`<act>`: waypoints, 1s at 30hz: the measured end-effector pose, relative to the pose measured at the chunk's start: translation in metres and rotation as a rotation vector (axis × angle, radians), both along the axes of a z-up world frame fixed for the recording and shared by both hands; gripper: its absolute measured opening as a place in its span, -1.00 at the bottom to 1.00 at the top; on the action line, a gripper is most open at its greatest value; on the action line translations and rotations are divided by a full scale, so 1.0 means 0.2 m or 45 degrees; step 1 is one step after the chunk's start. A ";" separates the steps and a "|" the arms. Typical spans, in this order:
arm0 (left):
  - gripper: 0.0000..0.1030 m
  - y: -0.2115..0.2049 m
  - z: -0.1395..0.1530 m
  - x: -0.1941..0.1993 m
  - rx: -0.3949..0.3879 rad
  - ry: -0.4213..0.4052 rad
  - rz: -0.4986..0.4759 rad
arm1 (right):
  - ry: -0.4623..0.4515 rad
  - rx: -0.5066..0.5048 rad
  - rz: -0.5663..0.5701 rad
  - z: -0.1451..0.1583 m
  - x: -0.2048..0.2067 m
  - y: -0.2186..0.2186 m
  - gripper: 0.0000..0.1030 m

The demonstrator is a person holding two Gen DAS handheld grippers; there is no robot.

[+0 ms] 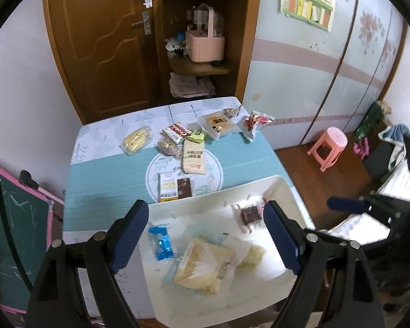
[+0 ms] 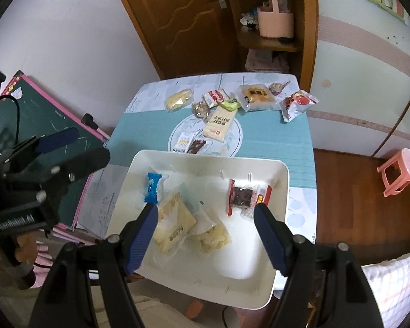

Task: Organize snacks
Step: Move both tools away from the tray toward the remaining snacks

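Left gripper [image 1: 205, 232]: jaws wide apart, empty, above white tray [image 1: 284, 188]. Right gripper [image 2: 205, 229]: jaws apart, empty, over same tray. Tray at near table [image 2: 287, 136] edge holds blue packet [image 2: 152, 187], two pale bread packs [image 2: 175, 221], red-edged dark bar [image 2: 244, 196]. Remaining snacks [image 2: 221, 120] lie on far table half.

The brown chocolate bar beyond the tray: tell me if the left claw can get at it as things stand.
Probably yes. The left claw is open and empty above the white tray, and the brown chocolate bar lies flat just past its rim, nothing on top.
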State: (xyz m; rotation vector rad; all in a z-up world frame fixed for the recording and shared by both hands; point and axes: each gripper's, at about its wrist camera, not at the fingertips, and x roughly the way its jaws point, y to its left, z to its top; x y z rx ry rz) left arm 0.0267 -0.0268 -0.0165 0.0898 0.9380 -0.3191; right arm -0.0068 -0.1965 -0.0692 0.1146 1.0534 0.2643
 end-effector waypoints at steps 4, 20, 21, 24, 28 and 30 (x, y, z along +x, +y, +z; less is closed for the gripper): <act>0.65 -0.01 0.01 0.08 0.002 0.030 0.030 | -0.002 0.019 -0.015 0.01 0.02 -0.02 0.42; 0.65 -0.09 0.08 0.34 0.103 -0.036 -0.057 | -0.045 0.059 -0.098 0.13 0.24 -0.07 0.42; 0.65 -0.10 0.08 0.37 0.118 -0.040 -0.077 | -0.043 0.060 -0.108 0.13 0.26 -0.08 0.42; 0.65 -0.14 0.08 0.46 0.147 -0.049 -0.122 | -0.043 0.054 -0.140 0.15 0.34 -0.12 0.42; 0.66 -0.22 0.07 0.61 0.209 -0.069 -0.202 | -0.060 -0.009 -0.191 0.17 0.46 -0.18 0.42; 0.65 -0.27 0.07 0.68 0.235 -0.084 -0.254 | -0.058 -0.038 -0.217 0.17 0.54 -0.22 0.42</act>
